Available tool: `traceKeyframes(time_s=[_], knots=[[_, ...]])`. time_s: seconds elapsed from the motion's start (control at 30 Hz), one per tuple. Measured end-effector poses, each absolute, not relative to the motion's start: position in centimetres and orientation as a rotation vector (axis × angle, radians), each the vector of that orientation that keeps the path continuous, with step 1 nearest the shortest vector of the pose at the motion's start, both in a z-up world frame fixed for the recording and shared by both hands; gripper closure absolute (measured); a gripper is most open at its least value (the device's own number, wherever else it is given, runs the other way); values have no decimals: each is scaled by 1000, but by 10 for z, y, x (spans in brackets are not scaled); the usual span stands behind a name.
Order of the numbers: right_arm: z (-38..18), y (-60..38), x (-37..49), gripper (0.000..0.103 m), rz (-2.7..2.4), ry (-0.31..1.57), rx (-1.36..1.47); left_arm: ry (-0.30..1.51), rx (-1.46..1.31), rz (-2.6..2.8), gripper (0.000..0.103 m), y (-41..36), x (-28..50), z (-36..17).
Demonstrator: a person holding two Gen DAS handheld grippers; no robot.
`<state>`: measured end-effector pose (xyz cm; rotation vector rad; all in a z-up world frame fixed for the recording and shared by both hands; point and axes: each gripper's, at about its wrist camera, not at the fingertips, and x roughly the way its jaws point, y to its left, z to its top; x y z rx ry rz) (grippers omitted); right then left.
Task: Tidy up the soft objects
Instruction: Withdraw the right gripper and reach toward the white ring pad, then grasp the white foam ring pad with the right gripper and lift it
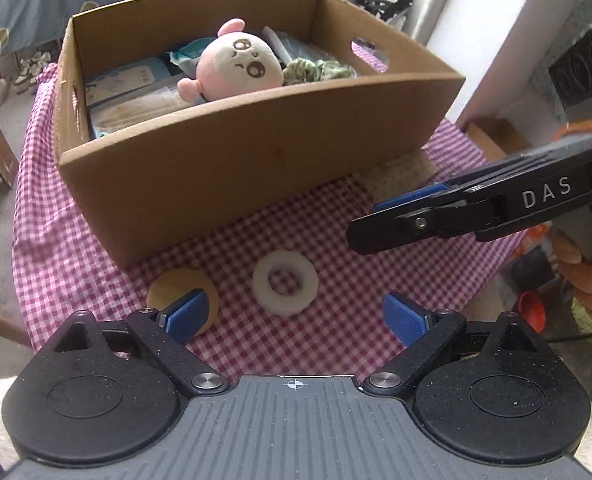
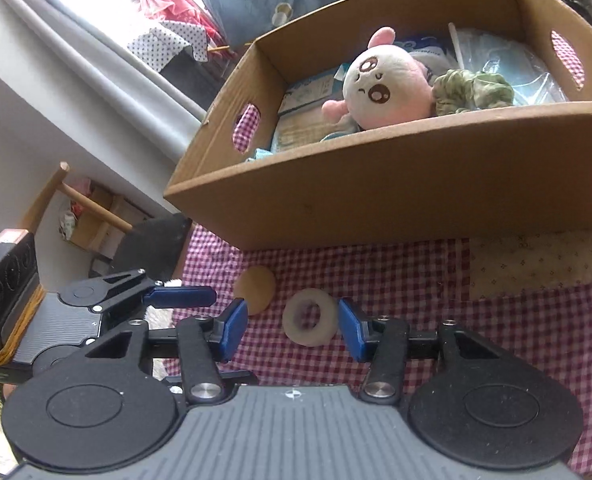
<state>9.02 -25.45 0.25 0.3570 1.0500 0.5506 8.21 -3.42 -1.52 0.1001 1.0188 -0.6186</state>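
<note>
Two soft pieces remain on the checked surface [image 1: 76,248] in front of the cardboard box [image 1: 256,160]: a white foam ring [image 1: 284,285] just before the box's near wall, and a tan round sponge pad [image 1: 176,286] beside it, on the ring's left. Inside the box already lie a pink-and-white plush toy [image 1: 238,66], a green scrunchie [image 1: 319,70] at its right and flat packets beneath them.

The step in hand appears to be picking up the foam ring for the box. The left tongs [image 1: 296,318] stand wide apart above the surface, gripping nothing; the ring sits ahead of them, between the two blue pads [image 1: 186,316] but clear of both, while the left pad overlaps the tan pad in view. The right tongs [image 2: 292,330] are about half open and empty, the ring lying between their blue tips, untouched.

The next move likely calls for one pair to drop lower, straddle the ring's rim, close gently so the foam is not crushed, then lift over the box's near wall.
</note>
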Motion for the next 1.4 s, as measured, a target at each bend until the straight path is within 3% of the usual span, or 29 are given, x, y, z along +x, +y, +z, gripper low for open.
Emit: traceKeyframes(time_s=[0.13,0.43,0.9,1.1,1.4], knots=[[-8,-237,95,63,555,1063,221,1019,218,-594,27,-50,83,-31],[-27,-215,109,71,588,1106,25,1049,284,-590,40,-66,93,-51],[-34,-202,119,74,638,1139,-73,1042,334,-576,45,-81,100,-62],[-36,-197,119,86,645,1130,-89,1024,331,-590,55,-84,101,-62],[-20,-205,109,87,614,1073,-64,968,301,-602,56,-81,93,-48]])
